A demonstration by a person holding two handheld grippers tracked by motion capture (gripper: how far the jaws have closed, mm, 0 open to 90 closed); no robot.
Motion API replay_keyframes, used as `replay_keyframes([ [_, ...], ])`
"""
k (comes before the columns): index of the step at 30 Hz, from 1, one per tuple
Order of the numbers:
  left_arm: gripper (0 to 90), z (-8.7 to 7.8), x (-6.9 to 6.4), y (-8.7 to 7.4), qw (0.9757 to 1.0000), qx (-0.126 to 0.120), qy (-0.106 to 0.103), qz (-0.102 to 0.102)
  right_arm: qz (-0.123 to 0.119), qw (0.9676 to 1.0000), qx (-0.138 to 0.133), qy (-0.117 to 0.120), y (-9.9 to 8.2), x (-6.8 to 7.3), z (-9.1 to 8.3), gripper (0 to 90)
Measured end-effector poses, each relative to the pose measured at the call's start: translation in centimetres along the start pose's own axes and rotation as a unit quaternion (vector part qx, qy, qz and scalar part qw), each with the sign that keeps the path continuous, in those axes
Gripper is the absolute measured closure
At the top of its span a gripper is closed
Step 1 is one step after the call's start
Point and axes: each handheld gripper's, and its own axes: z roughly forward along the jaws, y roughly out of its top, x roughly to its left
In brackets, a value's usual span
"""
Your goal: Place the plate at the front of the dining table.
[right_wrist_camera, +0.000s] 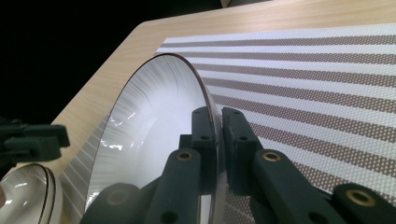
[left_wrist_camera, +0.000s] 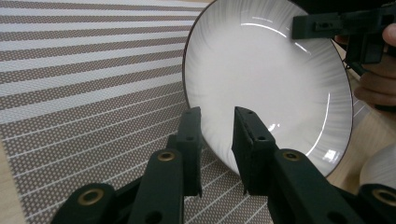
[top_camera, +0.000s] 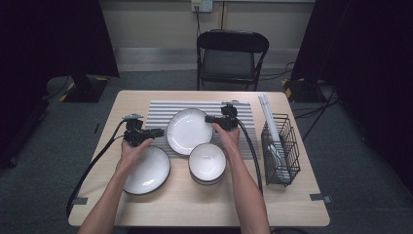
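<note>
Wooden table (top_camera: 195, 200), striped mat (top_camera: 160, 114), dim room

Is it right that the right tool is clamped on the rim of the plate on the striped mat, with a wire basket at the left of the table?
Not quite. In the high view the wire basket stands at the table's right. The right tool does clamp the plate on the striped mat.

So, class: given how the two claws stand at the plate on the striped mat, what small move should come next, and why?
Probably open the right claw: it pinches the plate rim, while the left claw stands apart around the opposite rim, and the plate lies on the striped mat.
</note>
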Motion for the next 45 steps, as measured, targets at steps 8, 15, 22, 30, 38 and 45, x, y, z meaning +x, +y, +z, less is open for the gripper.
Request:
replay_keyframes([
  [8, 72.5, -1.1, 0.0, -0.3, 1.0, -0.008, 0.002, 0.003, 0.014, 0.9995, -0.026, -0.013, 1.4, -0.3, 0.3, 84.4],
  [15, 71.2, -2.1, -0.3, -0.6, 0.9999, -0.009, 0.002, 0.013, 0.012, 0.9996, -0.007, -0.025, 1.0, -0.6, 1.3, 84.0],
  [22, 65.1, -3.1, 0.3, -1.4, 0.9998, -0.006, 0.014, 0.011, 0.022, 0.9984, -0.003, -0.053, 0.1, -1.3, 1.4, 85.4],
  [30, 62.6, -3.5, 0.5, -1.6, 0.9999, -0.009, 0.012, 0.004, 0.019, 0.9966, 0.005, -0.081, -0.5, -1.8, 1.8, 86.2],
  [38, 62.0, -3.7, 0.1, -1.4, 0.9998, -0.01, 0.013, 0.011, -0.024, 0.9907, 0.011, -0.133, -0.8, -2.0, 1.6, 86.8],
  [45, 59.0, -4.2, 0.0, -1.6, 0.9995, -0.005, 0.02, 0.024, -0.024, 0.9914, 0.003, -0.129, -1.0, -1.8, 1.2, 81.2],
])
